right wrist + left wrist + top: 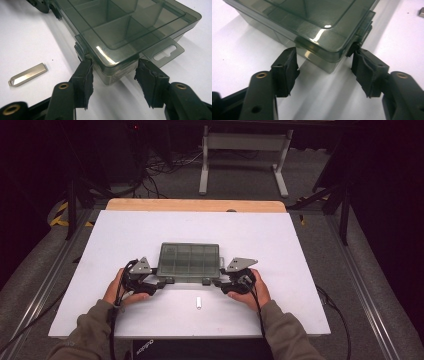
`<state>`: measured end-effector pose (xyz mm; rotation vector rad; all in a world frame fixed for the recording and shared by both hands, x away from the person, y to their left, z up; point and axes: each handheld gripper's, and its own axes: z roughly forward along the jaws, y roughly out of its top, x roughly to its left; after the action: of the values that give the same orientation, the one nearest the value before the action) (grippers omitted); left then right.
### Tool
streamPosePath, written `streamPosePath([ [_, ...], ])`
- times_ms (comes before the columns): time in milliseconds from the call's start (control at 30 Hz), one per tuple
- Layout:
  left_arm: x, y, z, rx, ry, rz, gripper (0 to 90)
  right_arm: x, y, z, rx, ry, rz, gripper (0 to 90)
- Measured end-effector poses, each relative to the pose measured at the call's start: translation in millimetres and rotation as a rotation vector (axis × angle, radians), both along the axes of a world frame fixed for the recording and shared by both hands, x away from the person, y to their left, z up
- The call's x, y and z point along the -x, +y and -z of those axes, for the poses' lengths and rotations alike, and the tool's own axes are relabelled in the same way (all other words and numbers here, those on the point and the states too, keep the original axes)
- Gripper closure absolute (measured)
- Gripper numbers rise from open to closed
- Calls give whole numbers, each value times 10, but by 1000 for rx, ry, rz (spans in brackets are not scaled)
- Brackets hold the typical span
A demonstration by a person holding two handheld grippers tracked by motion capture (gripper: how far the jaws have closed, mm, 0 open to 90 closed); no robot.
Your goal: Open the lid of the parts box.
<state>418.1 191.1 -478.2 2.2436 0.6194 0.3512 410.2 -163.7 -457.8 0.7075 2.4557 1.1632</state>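
Observation:
A smoky clear plastic compartment box (189,261) lies closed on the white table top, its dividers showing through the lid. My left gripper (159,282) straddles the box's near left corner (323,50): one pad (287,70) sits by the side wall, the other (367,70) by a front latch (364,27). My right gripper (216,282) straddles the near right corner (113,62), between the other latch (81,46) and the hang tab (165,51). Both pairs of jaws stand apart with the pads close to the walls; I see no firm press.
A small silver metal piece (27,74) lies on the table (125,240) just in front of the box, between my hands (199,303). Beyond the white top is a wooden edge (195,204), then floor with cables and a white frame (245,150).

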Motion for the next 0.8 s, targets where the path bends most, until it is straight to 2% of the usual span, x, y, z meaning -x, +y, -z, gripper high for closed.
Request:
streamPosePath([
  [367,-8,7,3,9,18,-8,400,12,4,1,-3,-2,3,501],
  [533,-10,8,4,9,19,-10,402,27,-6,-14,-19,-9,-3,551],
  [800,-6,22,-3,16,10,-16,412,26,-13,-25,-14,-10,-12,581],
])
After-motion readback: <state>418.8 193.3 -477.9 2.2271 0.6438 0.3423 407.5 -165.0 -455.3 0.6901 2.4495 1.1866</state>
